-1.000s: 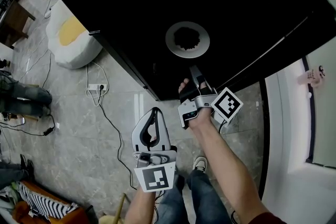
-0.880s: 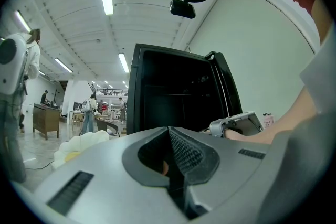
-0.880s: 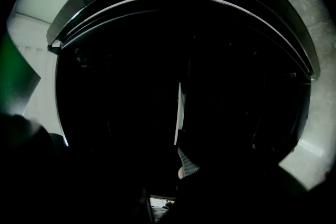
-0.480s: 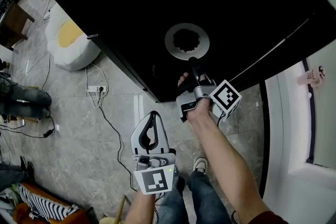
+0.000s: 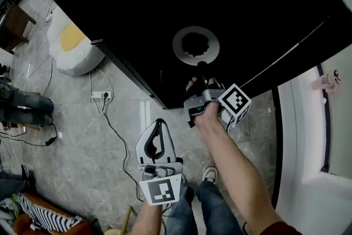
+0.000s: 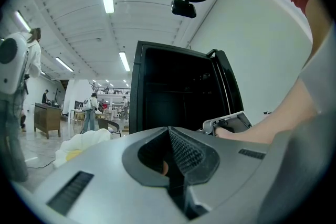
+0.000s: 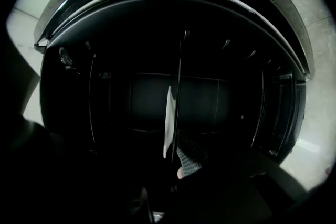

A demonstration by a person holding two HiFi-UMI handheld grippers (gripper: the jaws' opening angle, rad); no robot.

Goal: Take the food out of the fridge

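The black fridge (image 5: 165, 3) stands open. Inside it lies a pale round plate (image 5: 209, 47) with dark food (image 5: 195, 41) in its middle. My right gripper (image 5: 201, 67) reaches into the fridge, and its tips are at the plate's near rim. In the right gripper view the plate (image 7: 167, 120) shows edge-on, right beside one textured pad (image 7: 190, 159). The other jaw is lost in the dark. My left gripper (image 5: 157, 128) hangs low over the floor, away from the fridge. Its jaws are shut on nothing (image 6: 170, 165).
A white door or cabinet front (image 5: 308, 135) stands at the right. On the tiled floor (image 5: 88, 146) lie a power strip (image 5: 101, 93) with cables and a white-and-yellow cushion (image 5: 71, 38). The person's legs and a shoe (image 5: 209, 173) are below my grippers.
My right gripper has moved forward into the fridge, up to the plate's rim. The left gripper has sunk slightly toward the person.
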